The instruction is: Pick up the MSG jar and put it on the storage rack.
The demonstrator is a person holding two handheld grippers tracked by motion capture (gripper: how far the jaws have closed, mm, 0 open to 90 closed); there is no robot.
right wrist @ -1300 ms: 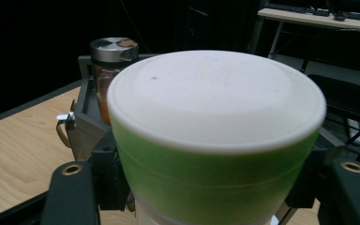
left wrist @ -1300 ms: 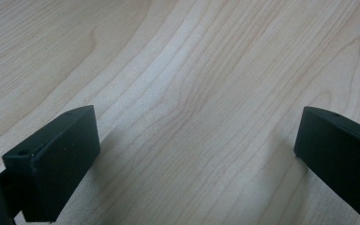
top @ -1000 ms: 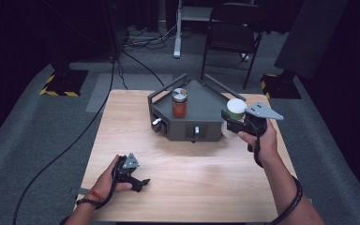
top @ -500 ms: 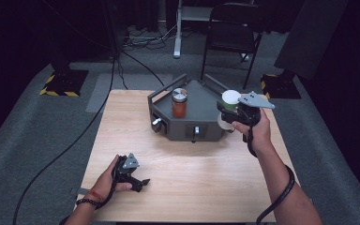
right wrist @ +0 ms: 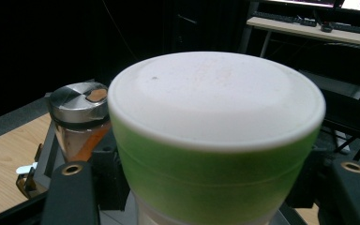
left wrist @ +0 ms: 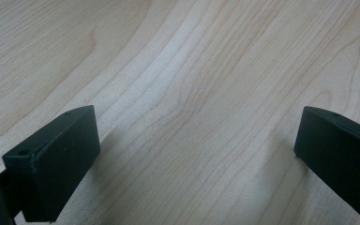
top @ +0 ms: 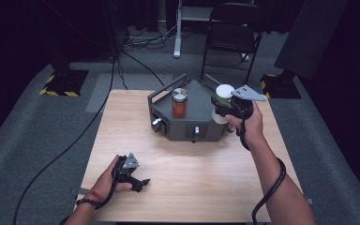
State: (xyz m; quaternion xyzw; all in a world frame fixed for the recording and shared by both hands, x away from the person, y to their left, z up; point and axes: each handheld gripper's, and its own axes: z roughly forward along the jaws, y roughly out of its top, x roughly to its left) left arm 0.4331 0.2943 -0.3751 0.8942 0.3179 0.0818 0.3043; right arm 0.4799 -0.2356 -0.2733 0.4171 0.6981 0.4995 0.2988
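Note:
A green container with a white lid (top: 224, 92) sits between the jaws of my right gripper (top: 221, 108), which is shut on it at the right corner of the dark grey three-cornered box (top: 187, 123). In the right gripper view the container (right wrist: 215, 140) looms close between the two black fingers (right wrist: 69, 190). A glass jar of red contents with a metal lid (top: 179, 103) stands on the box, to the container's left (right wrist: 81, 117). My left gripper (top: 142, 183) rests on the table's near left, open, jaws wide apart over bare wood (left wrist: 192, 159).
The wooden table (top: 201, 178) has free room in its middle and front. Small knobs stick out of the box's front face (top: 196, 132). Beyond the table are a black chair (top: 229, 33), cables on the grey floor and yellow-black striped stand bases (top: 58, 86).
My right gripper has carried the green container leftward and away from me, from beside the box's right edge to over its right corner. The left gripper has stayed put.

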